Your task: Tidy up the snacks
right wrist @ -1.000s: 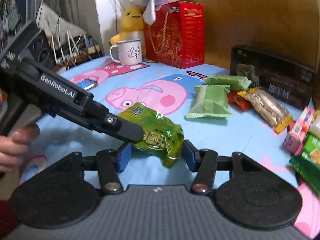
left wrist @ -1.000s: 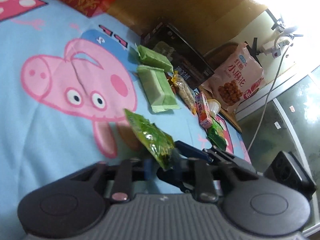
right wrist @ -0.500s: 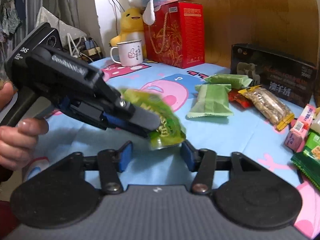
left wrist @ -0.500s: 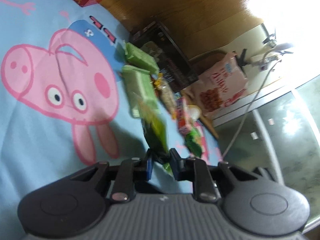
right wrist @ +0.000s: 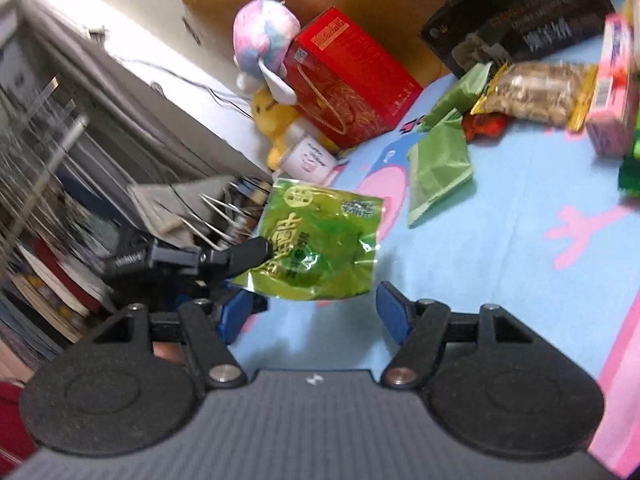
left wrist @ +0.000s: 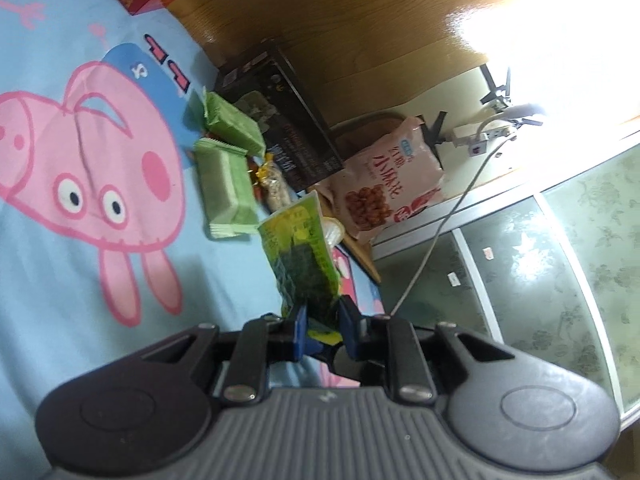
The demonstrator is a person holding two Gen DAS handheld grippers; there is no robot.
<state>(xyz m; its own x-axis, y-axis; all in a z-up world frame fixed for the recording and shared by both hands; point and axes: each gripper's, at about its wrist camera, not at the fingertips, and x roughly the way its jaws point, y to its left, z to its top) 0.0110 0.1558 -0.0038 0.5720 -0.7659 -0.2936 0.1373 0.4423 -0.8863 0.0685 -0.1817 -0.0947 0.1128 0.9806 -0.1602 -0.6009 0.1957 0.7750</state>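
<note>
- Blue pads of the left gripper (left wrist: 322,330) are pinching the bottom edge of a green snack packet (left wrist: 303,256), clenched on it; the packet is standing up out of the jaws, lifted off the bed sheet (left wrist: 60,280).
- Seen from the right wrist, the same packet (right wrist: 316,246) is hanging in the air, gripped at its left edge by the left gripper's black finger (right wrist: 244,254).
- Right gripper (right wrist: 314,314) is sitting just below the packet with its jaws released; they have just been opening wider, and the packet is above the gap, touching neither pad.
- Beyond the held packet, two pale green wrapped bars (left wrist: 226,184) (left wrist: 230,124) are lying side by side on the blue cartoon-pig sheet.
- Just beside them, a clear bag of nuts with gold ends (right wrist: 536,92) and a small red wrapper (right wrist: 486,126) are lying near a pink carton (right wrist: 612,92).
- Behind these, a black box (left wrist: 280,120) is standing against the wooden headboard (left wrist: 360,20), with a pink bag of fried twists (left wrist: 390,184) leaning near its end.
- At the far side, a red gift box (right wrist: 348,80) is carrying a pastel plush toy (right wrist: 264,34); a yellow plush (right wrist: 276,120) and a white mug (right wrist: 310,156) are sitting beside it.
</note>
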